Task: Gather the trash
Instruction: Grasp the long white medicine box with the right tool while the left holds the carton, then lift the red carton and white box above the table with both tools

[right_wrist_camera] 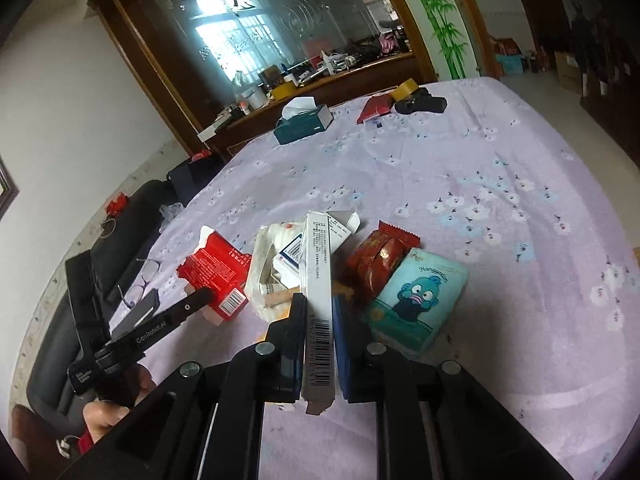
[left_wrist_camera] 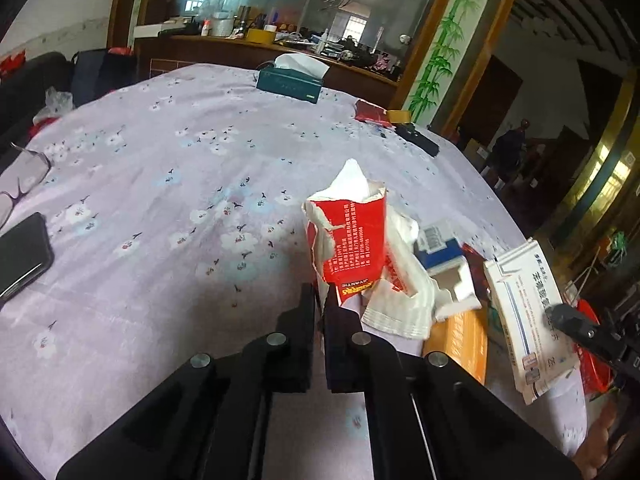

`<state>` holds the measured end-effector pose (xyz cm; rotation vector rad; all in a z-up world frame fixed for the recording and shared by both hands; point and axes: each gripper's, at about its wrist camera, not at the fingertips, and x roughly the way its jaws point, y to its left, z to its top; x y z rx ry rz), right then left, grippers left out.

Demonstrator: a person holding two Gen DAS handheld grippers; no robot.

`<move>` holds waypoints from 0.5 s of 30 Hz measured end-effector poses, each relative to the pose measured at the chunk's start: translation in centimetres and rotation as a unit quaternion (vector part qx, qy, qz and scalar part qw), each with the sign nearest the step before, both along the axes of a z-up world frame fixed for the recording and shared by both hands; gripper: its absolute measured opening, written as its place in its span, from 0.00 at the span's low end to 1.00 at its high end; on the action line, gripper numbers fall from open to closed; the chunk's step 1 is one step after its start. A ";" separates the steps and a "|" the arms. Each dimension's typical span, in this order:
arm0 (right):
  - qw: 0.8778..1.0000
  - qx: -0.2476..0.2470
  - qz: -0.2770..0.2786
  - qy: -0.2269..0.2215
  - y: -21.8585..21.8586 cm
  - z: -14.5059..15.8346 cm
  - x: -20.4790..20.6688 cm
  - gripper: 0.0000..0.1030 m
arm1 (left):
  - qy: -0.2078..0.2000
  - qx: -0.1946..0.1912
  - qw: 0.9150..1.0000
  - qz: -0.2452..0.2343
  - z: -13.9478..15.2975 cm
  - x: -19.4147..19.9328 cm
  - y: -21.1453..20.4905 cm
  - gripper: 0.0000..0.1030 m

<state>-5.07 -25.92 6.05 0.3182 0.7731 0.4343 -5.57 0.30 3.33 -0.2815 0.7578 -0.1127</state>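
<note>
Torn red packet (left_wrist_camera: 348, 236): upright over desk (left_wrist_camera: 160, 152), clamped by left hand-held gripper (left_wrist_camera: 320, 300) | White carton (right_wrist_camera: 318, 280): in trash pile, clamped by right hand-held gripper (right_wrist_camera: 318, 312) | Tissue box (right_wrist_camera: 304, 122): far edge

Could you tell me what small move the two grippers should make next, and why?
Probably lift both pieces clear of the pile. The left gripper has its jaws shut on the torn red packet, and the right gripper has its jaws shut on the long white box. No bin is in view, so where to carry them I cannot tell.
</note>
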 end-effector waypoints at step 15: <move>0.999 -0.047 -0.004 -0.013 -1.0 -0.5 -2.2 0.14 | -0.032 0.052 0.998 -0.023 2.1 -4.0 -2.2 0.03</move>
